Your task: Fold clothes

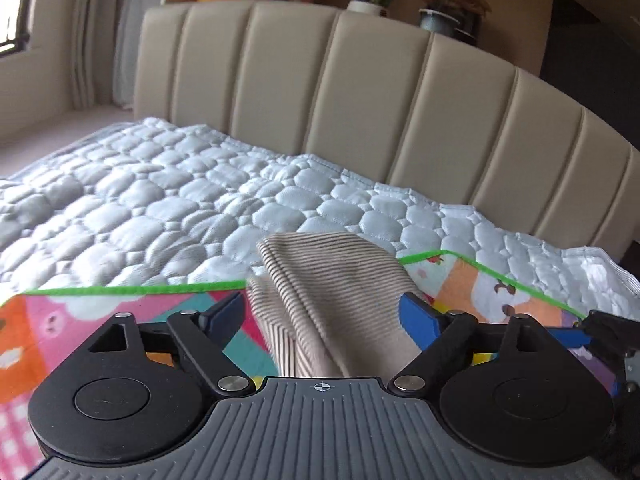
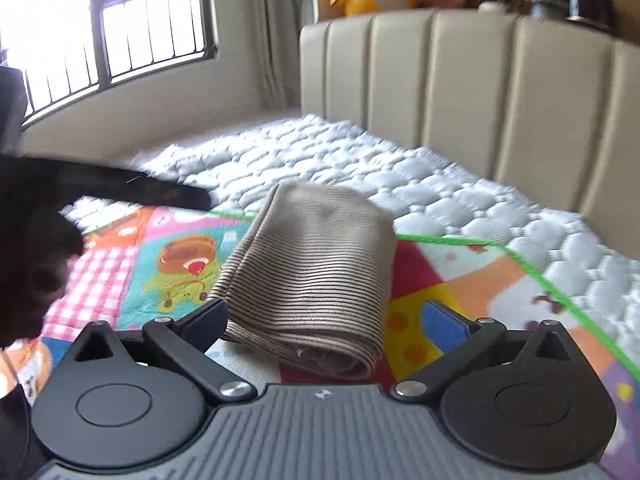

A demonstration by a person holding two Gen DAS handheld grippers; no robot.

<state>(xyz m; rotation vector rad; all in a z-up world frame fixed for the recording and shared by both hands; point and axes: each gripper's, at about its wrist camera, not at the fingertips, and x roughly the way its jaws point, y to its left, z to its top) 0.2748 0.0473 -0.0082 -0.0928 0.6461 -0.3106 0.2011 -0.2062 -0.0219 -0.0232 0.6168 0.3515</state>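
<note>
Left gripper (image 1: 321, 314): jaws standing wide apart, gripping nothing. The striped beige garment (image 1: 320, 292), folded into a compact bundle, is lying between and just ahead of its blue fingers (image 1: 420, 318), on the colourful mat (image 1: 100, 320).

Right gripper (image 2: 326, 318): jaws likewise spread wide, holding nothing. The garment (image 2: 312, 280) is resting directly ahead of it, its near end between the fingers. Whether fingers are touching cloth cannot be determined. The mat is lying on a quilted white mattress (image 1: 160, 192).
</note>
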